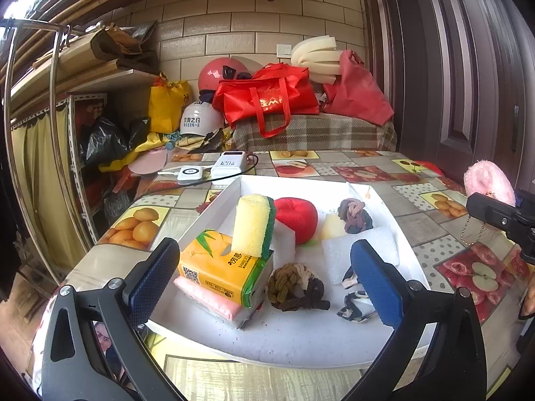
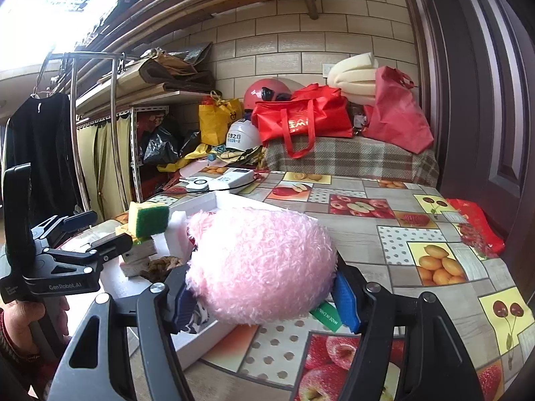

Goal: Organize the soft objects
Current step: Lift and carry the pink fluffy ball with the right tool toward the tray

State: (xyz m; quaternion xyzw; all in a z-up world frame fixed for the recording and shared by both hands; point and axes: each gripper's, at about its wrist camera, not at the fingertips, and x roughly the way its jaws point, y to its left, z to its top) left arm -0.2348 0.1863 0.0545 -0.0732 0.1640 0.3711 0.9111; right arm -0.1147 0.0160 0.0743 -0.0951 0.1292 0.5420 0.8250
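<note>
A: Right gripper (image 2: 264, 295) is clamped on the pink fluffy plush (image 2: 264, 260), blue pads pressed into its sides, held above the fruit-print tablecloth (image 2: 367, 234) just beside the white tray (image 1: 301, 344)

B: A green tag (image 2: 326, 314) pokes out under it, and from the left wrist view the plush shows far right with a bead chain (image 1: 471, 230) dangling

A: Left gripper (image 1: 267, 277) has its jaws wide apart, nothing between the pads, hovering at the tray's near edge

B: Inside the tray: a yellow tissue pack (image 1: 227, 274) with a yellow-green sponge (image 1: 254, 224) standing on it, a red plush apple (image 1: 297, 217), a brown knotted rope (image 1: 294, 287), a purple knot (image 1: 352, 215) further back
</note>
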